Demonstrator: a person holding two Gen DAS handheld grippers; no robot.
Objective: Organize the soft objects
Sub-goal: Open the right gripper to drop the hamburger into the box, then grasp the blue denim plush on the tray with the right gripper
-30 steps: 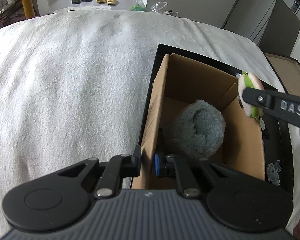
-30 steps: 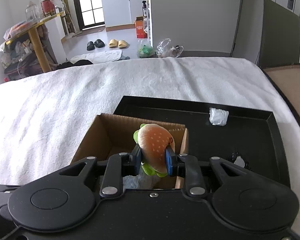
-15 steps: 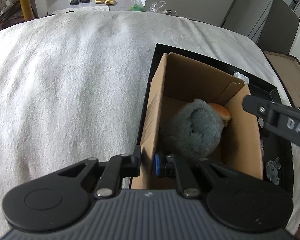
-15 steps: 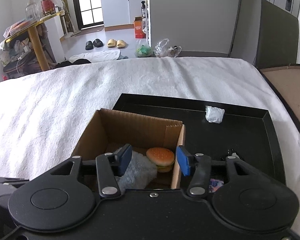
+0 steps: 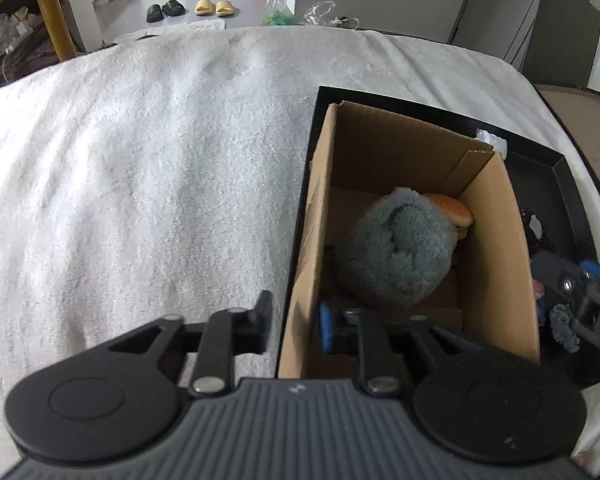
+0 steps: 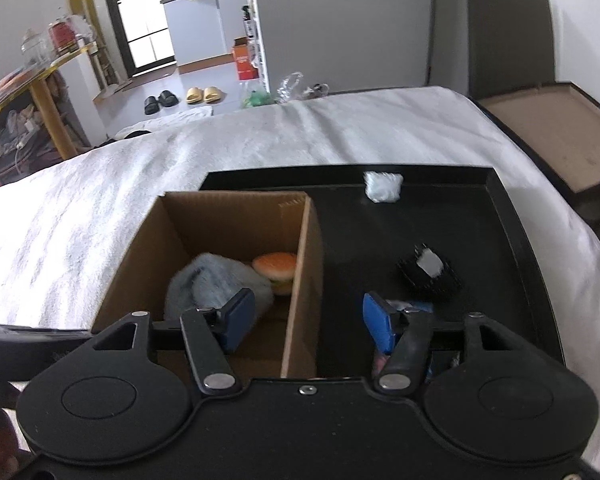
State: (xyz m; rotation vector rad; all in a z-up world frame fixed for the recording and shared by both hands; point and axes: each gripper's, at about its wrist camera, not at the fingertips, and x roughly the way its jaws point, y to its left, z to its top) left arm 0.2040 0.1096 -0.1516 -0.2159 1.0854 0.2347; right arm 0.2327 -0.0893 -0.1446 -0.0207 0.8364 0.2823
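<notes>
The left hand-held gripper [image 5: 292, 322] pinches the box [image 5: 320, 216] wall; the right hand-held gripper [image 6: 308, 322] gapes, empty. The burger [image 6: 276, 266] and grey plush [image 6: 216, 284] lie inside, touching. The white puff [image 6: 383, 186] in the tray [image 6: 512, 220] looks light and squashy: pinch mid-body.

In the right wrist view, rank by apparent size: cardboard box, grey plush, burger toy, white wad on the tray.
1. Cardboard box, clearly largest.
2. Grey plush, partly hidden by the tool.
3. Burger toy and white wad look about alike; the wad lies farther away, so I won't rank them.
</notes>
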